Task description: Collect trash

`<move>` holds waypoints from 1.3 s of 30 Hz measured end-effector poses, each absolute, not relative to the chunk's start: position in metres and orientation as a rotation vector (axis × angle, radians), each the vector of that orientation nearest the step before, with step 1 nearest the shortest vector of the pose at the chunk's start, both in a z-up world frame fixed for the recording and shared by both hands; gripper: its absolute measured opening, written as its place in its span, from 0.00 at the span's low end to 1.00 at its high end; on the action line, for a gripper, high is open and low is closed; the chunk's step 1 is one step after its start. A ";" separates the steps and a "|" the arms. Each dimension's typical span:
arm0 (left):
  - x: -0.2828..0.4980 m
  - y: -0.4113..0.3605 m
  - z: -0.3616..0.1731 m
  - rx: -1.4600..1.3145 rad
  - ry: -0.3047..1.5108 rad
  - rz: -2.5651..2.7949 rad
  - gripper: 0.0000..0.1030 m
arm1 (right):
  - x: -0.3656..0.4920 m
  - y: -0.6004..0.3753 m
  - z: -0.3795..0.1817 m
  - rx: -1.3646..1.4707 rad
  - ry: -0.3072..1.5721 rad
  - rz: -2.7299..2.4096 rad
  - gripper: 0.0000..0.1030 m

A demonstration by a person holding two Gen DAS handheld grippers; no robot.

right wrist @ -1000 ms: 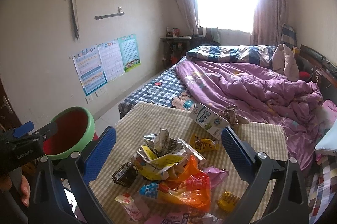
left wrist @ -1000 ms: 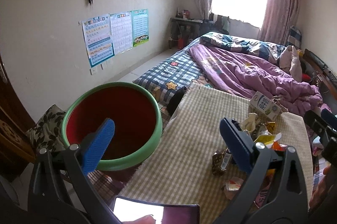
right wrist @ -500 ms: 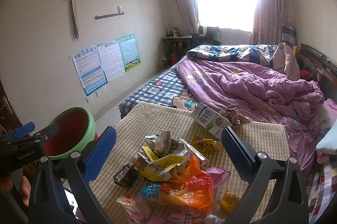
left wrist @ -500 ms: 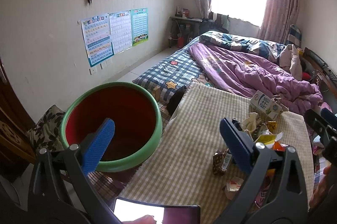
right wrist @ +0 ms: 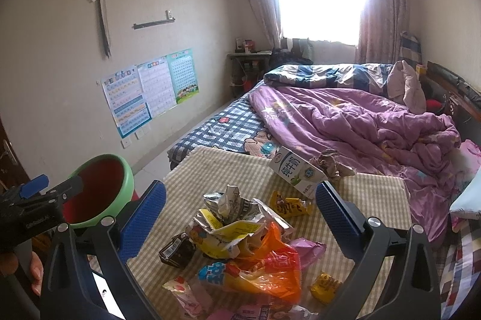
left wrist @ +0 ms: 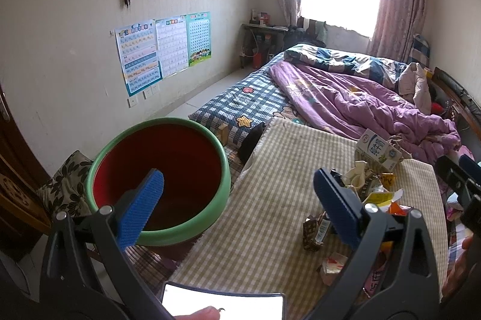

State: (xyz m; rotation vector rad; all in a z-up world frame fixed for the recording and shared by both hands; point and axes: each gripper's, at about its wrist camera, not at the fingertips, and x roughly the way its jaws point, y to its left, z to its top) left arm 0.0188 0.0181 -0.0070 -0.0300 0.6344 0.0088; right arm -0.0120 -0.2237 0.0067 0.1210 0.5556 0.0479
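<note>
A heap of snack wrappers lies on the checked tablecloth, with an orange bag, a dark squashed carton and a white milk carton at the far side. My right gripper hovers open over the heap, holding nothing. My left gripper is open too, its left finger in front of the green bin with a red inside, which stands left of the table. The dark carton shows beside its right finger.
A bed with a purple quilt and checked sheet lies beyond the table. A white-screened phone sits at the near table edge, with a fingertip on it. A floral cushion lies by the bin, and a wooden door stands left.
Both grippers have drifted only slightly; the right view has edged a little closer over the wrappers. Both stay open and no trash has moved.
</note>
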 end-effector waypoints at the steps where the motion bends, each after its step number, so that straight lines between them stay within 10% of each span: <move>1: 0.019 0.018 -0.006 -0.029 0.635 0.008 0.95 | -0.012 -0.224 0.006 0.122 0.558 0.048 0.93; 20: 0.034 -0.027 -0.052 0.040 0.778 -0.268 0.92 | -0.020 -0.288 -0.024 0.145 0.640 -0.090 0.93; 30: 0.070 -0.068 -0.129 0.108 1.031 -0.397 0.30 | -0.031 -0.304 -0.044 0.172 0.711 -0.075 0.93; 39: 0.063 -0.046 -0.117 0.024 1.004 -0.362 0.21 | -0.023 -0.288 -0.063 0.174 0.861 0.073 0.93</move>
